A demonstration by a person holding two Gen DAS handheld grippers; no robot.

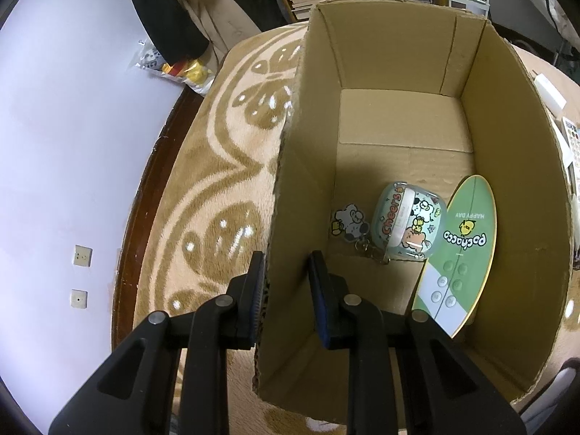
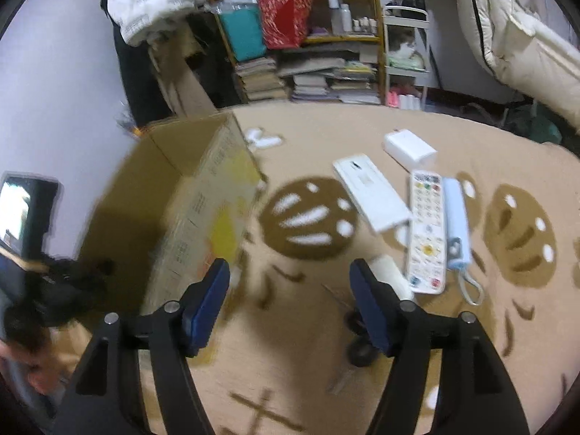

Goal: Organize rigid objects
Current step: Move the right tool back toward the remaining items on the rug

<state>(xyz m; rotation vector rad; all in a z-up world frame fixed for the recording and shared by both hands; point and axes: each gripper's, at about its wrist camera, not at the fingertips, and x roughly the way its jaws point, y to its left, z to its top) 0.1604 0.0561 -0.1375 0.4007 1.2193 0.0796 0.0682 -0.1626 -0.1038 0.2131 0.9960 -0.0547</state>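
An open cardboard box [image 1: 514, 166] stands on the patterned rug. In it lie a pale-blue earbud case [image 1: 409, 223] with a cartoon keychain [image 1: 349, 223] and a green surfboard-shaped Pochacco board [image 1: 460, 250]. My left gripper [image 1: 288, 290] straddles the box's left wall, one finger touching the outside, the other standing a little off inside. My right gripper [image 2: 290, 308] is open and empty above the rug, right of the box [image 2: 203, 210]. Beyond it lie a long white case [image 2: 373, 192], a white remote [image 2: 426, 232], a light-blue stick with a cord [image 2: 457, 224] and a small white box [image 2: 409, 148].
A white cylinder [image 2: 393, 275] and a dark wheeled item [image 2: 360, 344] lie by the right finger. A bookshelf [image 2: 319, 54] with stacked books stands behind the rug. A wall [image 1: 72, 145] runs along the rug's left side. A dark device [image 2: 21, 214] is at far left.
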